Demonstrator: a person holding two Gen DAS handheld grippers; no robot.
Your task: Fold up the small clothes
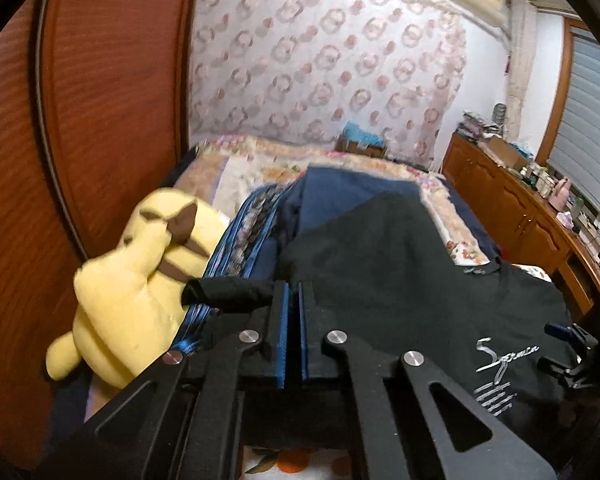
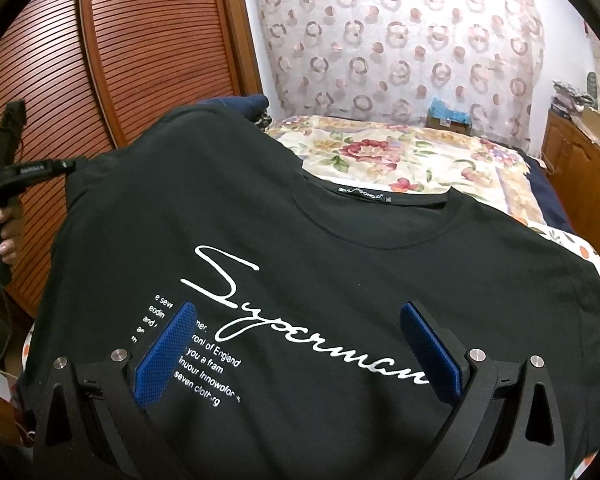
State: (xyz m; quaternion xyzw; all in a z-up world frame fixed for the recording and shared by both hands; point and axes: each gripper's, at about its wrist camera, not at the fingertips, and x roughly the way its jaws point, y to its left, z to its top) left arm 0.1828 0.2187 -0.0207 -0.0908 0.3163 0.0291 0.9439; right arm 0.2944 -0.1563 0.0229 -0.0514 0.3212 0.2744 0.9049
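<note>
One shirt: a black T-shirt (image 2: 300, 240) lies spread front-up on the bed, its collar toward the far side and white script lettering (image 2: 300, 320) across the chest, with small white print lines below it on the left.
Shirt's left side: the left sleeve (image 1: 228, 292) is bunched into a dark roll that sticks out to the left of my left tongs.
My left tongs (image 1: 294, 332): the blue pads are pressed nearly together and pinch the black cloth at the sleeve; no earlier view tells me more.
My right tongs (image 2: 300, 354): spread wide, one blue pad on each side of the lettering, over the near part of the chest; I cannot tell whether the tips touch the cloth.
My left hand (image 2: 4, 236): seen at the far left of the right view, fingers wrapped round the black handle.
Under the shirt: a bed with a flowered cover (image 2: 400, 156), showing beyond the collar.
Left of the shirt: a yellow plush toy (image 1: 140, 280) lies just beside the bunched sleeve, next to folded blue cloth (image 1: 340, 196).
Further out: a brown slatted wardrobe door (image 2: 140, 40) on the left, a curtain with ring patterns (image 2: 400, 40) on the far wall, and a wooden cabinet (image 1: 520, 208) with clutter on the right.
</note>
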